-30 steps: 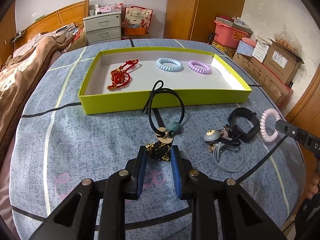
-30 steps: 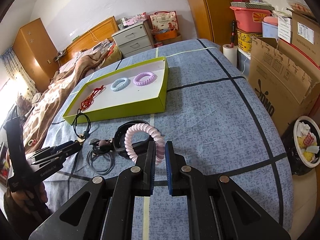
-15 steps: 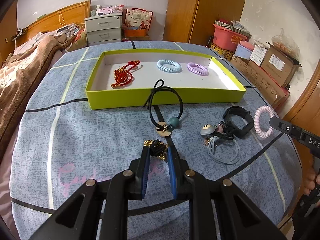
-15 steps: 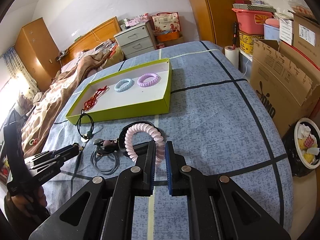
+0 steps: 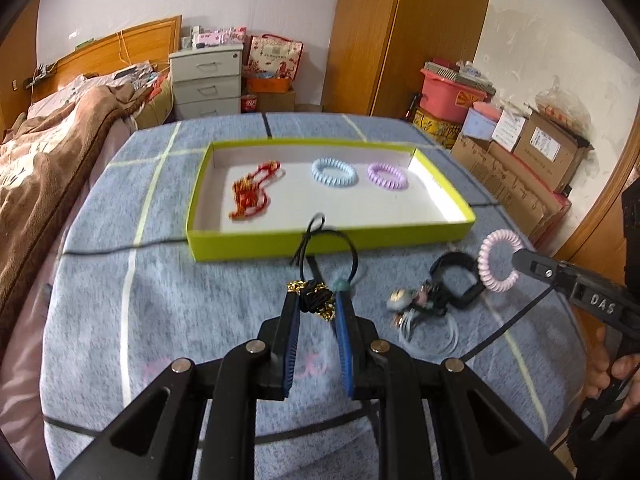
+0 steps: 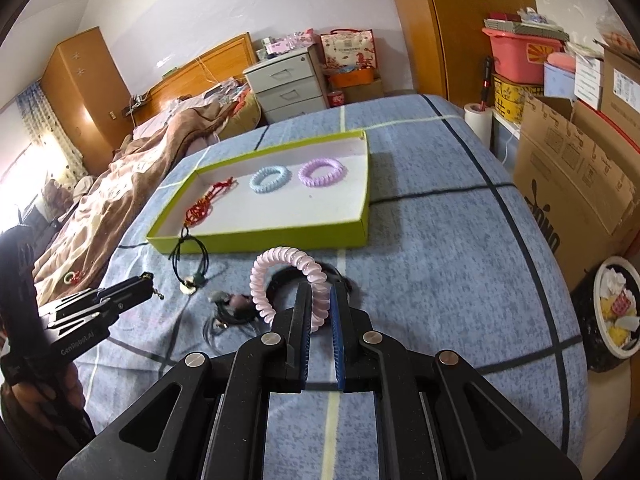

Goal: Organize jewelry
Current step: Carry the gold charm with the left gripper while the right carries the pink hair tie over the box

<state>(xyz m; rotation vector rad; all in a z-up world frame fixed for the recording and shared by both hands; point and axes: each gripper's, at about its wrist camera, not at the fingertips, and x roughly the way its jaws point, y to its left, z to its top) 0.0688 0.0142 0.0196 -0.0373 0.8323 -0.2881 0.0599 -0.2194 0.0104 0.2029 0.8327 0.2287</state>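
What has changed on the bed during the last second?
The left claw has just closed on the black-and-gold ornament and lifted it off the cover. Unchanged: the right claw holds the pink coil hair tie; the green tray and its three pieces.

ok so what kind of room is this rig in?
Most likely a lived-in bedroom: a bed with a wooden headboard and brown blanket, a grey drawer unit, and a wooden wardrobe.
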